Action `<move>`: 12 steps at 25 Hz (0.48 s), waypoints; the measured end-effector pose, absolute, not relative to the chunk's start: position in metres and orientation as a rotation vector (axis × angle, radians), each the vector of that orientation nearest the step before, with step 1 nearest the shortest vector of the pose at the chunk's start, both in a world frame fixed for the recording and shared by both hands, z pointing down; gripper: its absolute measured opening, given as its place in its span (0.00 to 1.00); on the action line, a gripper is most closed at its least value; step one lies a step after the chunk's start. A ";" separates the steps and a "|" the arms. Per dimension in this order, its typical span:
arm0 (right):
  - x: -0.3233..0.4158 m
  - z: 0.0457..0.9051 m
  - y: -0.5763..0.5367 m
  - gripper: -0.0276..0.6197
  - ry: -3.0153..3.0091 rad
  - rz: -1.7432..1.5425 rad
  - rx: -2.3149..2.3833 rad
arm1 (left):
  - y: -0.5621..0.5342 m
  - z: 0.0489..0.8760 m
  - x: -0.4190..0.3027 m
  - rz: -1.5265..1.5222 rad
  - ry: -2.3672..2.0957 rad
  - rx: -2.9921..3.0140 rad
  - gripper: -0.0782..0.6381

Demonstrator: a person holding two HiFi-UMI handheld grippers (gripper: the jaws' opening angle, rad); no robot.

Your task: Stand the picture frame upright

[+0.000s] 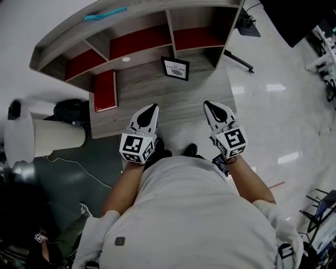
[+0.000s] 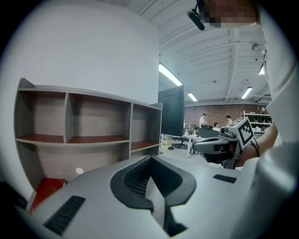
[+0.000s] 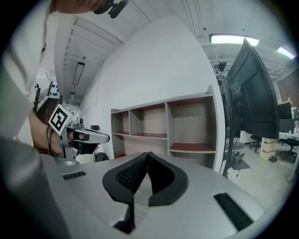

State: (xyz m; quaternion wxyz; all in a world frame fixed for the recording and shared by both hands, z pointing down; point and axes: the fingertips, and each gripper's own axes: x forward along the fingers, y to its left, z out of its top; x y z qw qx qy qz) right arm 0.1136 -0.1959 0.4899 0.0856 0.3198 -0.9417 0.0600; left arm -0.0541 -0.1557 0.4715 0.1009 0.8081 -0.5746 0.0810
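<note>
Left gripper [image 1: 151,107] shut, pads pressed flat together, nothing gripped. Right gripper [image 1: 210,105] likewise shut and empty. Both held over the near part of the desk [image 1: 173,107], side by side and apart, tips aimed toward the shelf unit [image 1: 131,31].

Count: two grippers, one marker cube [image 1: 137,147] on each; one picture frame [image 1: 175,68]; one red folder [image 1: 105,90]; one small white dot [image 1: 126,59] on the desktop; one teal object [image 1: 105,14] on top of the shelf unit; three open compartments in a row, each floored in red.

Picture frame: narrow black border round a white face, dark lettering near the far edge, a dark blot of a picture below it. Nearly square as seen from above. Sitting on the desk at the back, just before the upright dividing the middle compartment from the right one. Well ahead of both grippers, nearer the right one's line. Red folder well off to its left, at the desk's left edge.

Facing: face turned up toward the head camera, lettered edge toward the shelf, opposite edge toward the person. Skewed a little from the desk's edges. Long axis not readable, sides too near equal. Lying flat or leaning back: cannot tell from above. Hidden behind the gripper bodies in both gripper views.
</note>
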 end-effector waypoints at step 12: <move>0.096 0.482 -0.136 0.07 -2.799 0.139 0.987 | -0.114 0.453 -0.076 0.178 -1.629 2.473 0.13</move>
